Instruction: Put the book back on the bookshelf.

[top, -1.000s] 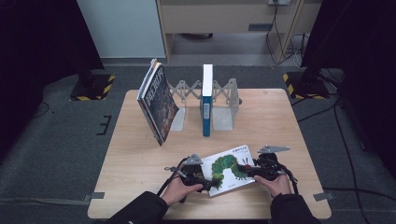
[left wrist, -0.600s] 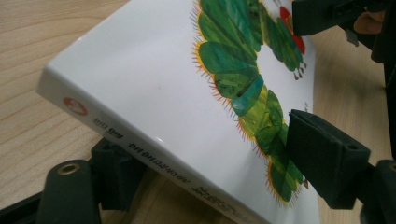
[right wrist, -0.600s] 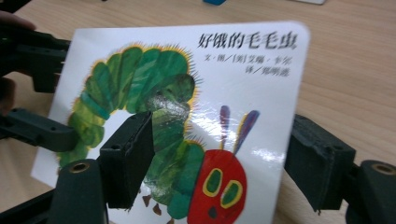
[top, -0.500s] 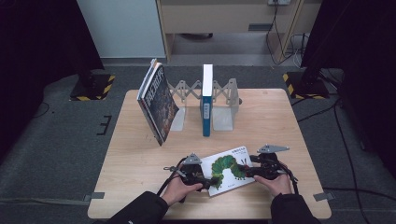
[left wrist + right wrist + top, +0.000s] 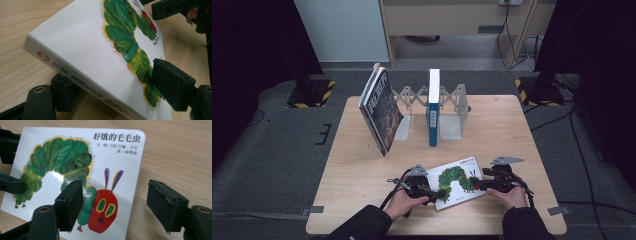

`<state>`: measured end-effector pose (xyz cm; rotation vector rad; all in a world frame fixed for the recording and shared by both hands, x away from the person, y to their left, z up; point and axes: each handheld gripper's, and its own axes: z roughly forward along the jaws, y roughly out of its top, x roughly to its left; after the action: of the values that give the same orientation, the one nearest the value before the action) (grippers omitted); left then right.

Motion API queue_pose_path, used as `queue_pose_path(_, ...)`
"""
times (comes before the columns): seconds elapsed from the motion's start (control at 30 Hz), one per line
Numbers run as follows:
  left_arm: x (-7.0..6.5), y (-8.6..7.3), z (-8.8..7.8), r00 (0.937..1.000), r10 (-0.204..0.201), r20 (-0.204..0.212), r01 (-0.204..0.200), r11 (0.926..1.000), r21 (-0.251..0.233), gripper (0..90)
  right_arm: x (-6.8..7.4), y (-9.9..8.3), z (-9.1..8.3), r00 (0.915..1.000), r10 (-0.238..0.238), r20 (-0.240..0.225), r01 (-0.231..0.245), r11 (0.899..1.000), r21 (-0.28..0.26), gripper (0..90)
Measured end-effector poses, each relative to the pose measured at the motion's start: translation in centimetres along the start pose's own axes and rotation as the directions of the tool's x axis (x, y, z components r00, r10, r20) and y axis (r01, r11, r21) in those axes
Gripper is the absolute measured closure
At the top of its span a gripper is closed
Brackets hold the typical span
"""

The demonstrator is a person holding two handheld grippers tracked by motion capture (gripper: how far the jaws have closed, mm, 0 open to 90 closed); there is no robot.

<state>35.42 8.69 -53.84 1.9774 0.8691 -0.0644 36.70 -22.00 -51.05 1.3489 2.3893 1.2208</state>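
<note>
The main risk here is the picture book [image 5: 458,181] slipping out sideways: the left gripper [image 5: 432,191] is gripping only its near left corner, so if that hand is lifting while the right gripper [image 5: 477,184] is not yet biting, the book's weight is likely to twist it free and drop it flat on the counter [image 5: 362,165]. A second risk is the right fingers closing with both pads on the cover side, which would shove the book rather than clamp it. The book is lying near the front edge of the counter between the two hands, well apart from the bookend rack [image 5: 452,107] with its upright blue book [image 5: 433,107] and the dark books [image 5: 379,110] leaning at the rack's left end. In the left gripper view one finger [image 5: 172,86] is pressing on the cover [image 5: 82,47] and the other is sitting under the raised spine corner, so that gripper is pinching the book. In the right gripper view the fingers are standing spread, having just been closing a little; one [image 5: 71,203] is hovering over the caterpillar's body, the other [image 5: 166,203] is out over bare wood past the book's edge, and neither is pressing on it
</note>
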Motion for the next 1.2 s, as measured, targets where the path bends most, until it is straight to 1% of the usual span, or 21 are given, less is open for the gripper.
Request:
queue_pose_path(0.03,0.0,0.0,0.0,1.0000,0.000,0.000,0.000,1.0000,0.000,23.7,0.1,0.0,0.1,0.9999,0.009,-0.011,-0.009,1.000,0.012,33.2)
queue_pose_path(0.07,0.0,0.0,0.0,1.0000,0.000,0.000,0.000,1.0000,0.000,23.7,0.1,-0.1,0.3,0.9999,0.003,-0.016,-0.002,1.000,0.020,34.1)
queue_pose_path(0.13,0.0,0.0,0.0,1.0000,0.000,0.001,0.000,1.0000,0.000,23.7,0.2,-0.1,0.5,0.9998,0.008,-0.018,-0.007,0.999,0.036,36.0)
queue_pose_path(0.2,0.0,0.0,0.0,1.0000,-0.003,0.002,0.003,1.0000,-0.001,23.9,0.3,-0.2,0.7,0.9998,0.008,-0.017,-0.007,0.999,0.048,35.1)
queue_pose_path(0.27,0.1,0.0,0.0,1.0000,-0.002,0.003,0.002,1.0000,0.000,24.1,0.2,-0.2,0.7,0.9999,0.003,-0.015,-0.002,0.999,0.044,35.9)
queue_pose_path(0.3,0.1,0.0,-0.1,1.0000,-0.002,0.002,0.002,1.0000,0.000,24.2,0.2,-0.2,0.7,0.9997,0.015,-0.018,-0.014,0.999,0.043,36.7)
queue_pose_path(0.37,0.1,0.0,-0.1,1.0000,-0.005,0.003,0.005,1.0000,0.005,24.5,0.2,-0.1,0.6,0.9996,0.019,-0.021,-0.018,0.999,0.040,38.9)
queue_pose_path(0.47,0.1,0.2,-0.2,0.9997,-0.015,0.017,0.014,0.9996,0.024,26.3,0.1,0.0,0.6,0.9998,-0.005,-0.019,0.005,1.000,0.017,41.3)
queue_pose_path(0.5,0.0,0.2,-0.3,0.9993,-0.016,0.035,0.015,0.9996,0.024,27.6,0.2,0.0,0.6,0.9998,-0.013,-0.018,0.013,1.000,0.009,41.4)
queue_pose_path(0.53,-0.2,0.2,-0.3,0.9988,-0.016,0.047,0.015,0.9997,0.020,33.4,0.3,0.0,0.6,0.9996,-0.019,-0.020,0.019,1.000,-0.002,42.4)
queue_pose_path(0.57,-0.4,0.3,-0.4,0.9993,-0.006,0.036,0.005,0.9998,0.020,33.9,0.4,0.1,0.6,0.9992,-0.028,-0.029,0.027,1.000,-0.012,42.1)
queue_pose_path(0.63,-0.4,0.3,-0.4,0.9994,0.004,0.034,-0.005,0.9998,0.019,34.0,0.4,0.2,0.6,0.9989,-0.038,-0.026,0.038,0.999,-0.018,42.9)
queue_pose_path(0.7,-0.4,0.3,-0.4,0.9994,0.003,0.033,-0.004,0.9998,0.019,34.1,0.3,0.2,0.6,0.9988,-0.040,-0.027,0.040,0.999,-0.026,43.0)
queue_pose_path(0.77,-0.5,0.4,-0.4,0.9995,0.008,0.029,-0.009,0.9998,0.016,34.4,0.4,0.1,0.6,0.9984,-0.051,-0.026,0.050,0.999,-0.021,41.0)
queue_pose_path(0.83,-0.6,0.5,-0.5,0.9995,0.015,0.028,-0.015,0.9997,0.019,35.7,0.4,0.1,0.6,0.9983,-0.051,-0.029,0.051,0.999,-0.018,38.5)
queue_pose_path(0.9,-0.6,0.6,-0.6,0.9995,0.015,0.029,-0.016,0.9997,0.019,37.0,0.4,0.1,0.6,0.9990,-0.030,-0.034,0.030,1.000,-0.010,36.5)
queue_pose_path(1.0,-0.7,0.7,-0.8,0.9994,0.009,0.033,-0.009,0.9997,0.020,39.9,0.3,0.0,0.6,0.9988,-0.018,-0.046,0.018,1.000,-0.013,36.5)
queue_pose_path(1.13,-0.9,1.0,-1.1,0.9992,0.004,0.039,-0.006,0.9996,0.026,44.5,0.3,0.0,0.5,0.9976,-0.036,-0.059,0.035,0.999,-0.027,35.8)
queue_pose_path(1.2,-1.0,1.1,-1.2,0.9992,0.001,0.040,-0.002,0.9997,0.025,46.6,0.4,0.0,0.4,0.9976,-0.030,-0.062,0.028,0.999,-0.034,36.0)
